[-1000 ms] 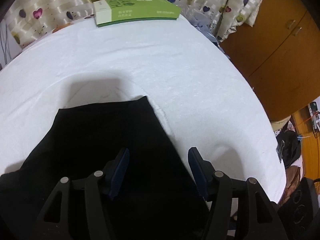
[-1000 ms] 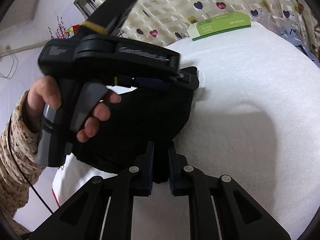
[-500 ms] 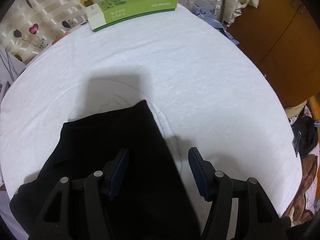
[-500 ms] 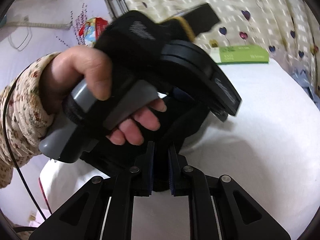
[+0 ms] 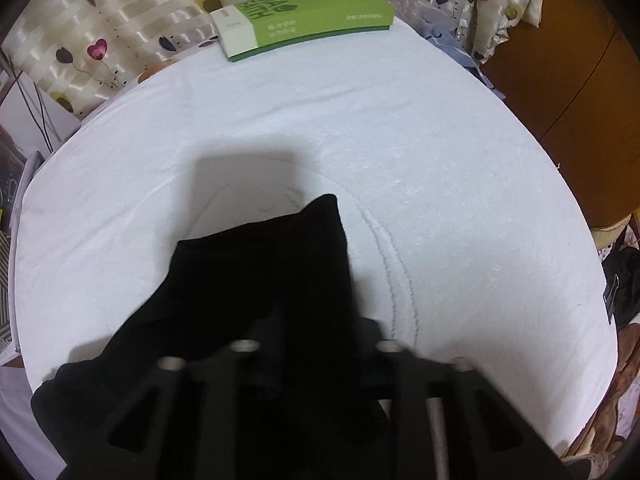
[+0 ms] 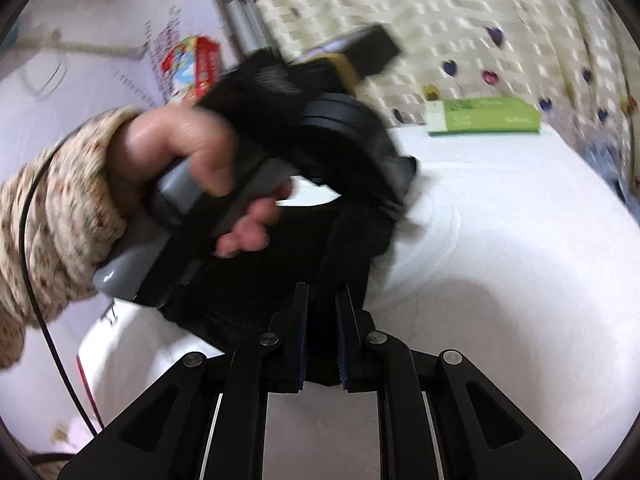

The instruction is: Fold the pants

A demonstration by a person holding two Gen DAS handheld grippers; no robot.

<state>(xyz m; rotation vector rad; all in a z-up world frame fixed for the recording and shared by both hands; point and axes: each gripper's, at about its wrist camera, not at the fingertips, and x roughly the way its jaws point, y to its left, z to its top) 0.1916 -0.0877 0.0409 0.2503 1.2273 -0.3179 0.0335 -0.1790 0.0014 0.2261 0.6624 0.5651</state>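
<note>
The black pants (image 5: 256, 280) lie bunched on the white-covered table (image 5: 440, 168), lifted at the near side. In the left wrist view my left gripper (image 5: 316, 332) is blurred and its jaws have closed in on the black cloth. In the right wrist view my right gripper (image 6: 322, 320) is shut on a fold of the pants (image 6: 280, 272) and holds it up off the table. The hand with the left gripper (image 6: 380, 184) shows just beyond, above the same cloth.
A green and white box (image 5: 304, 20) lies at the table's far edge, also in the right wrist view (image 6: 484, 116). A heart-patterned curtain (image 5: 120, 20) hangs behind. A wooden cabinet (image 5: 580, 80) stands right. Clutter lies off the right edge.
My left gripper has closed from wide open onto the pants and lifted the cloth. My right gripper stays shut on the pants; the cloth has bunched up narrower.
</note>
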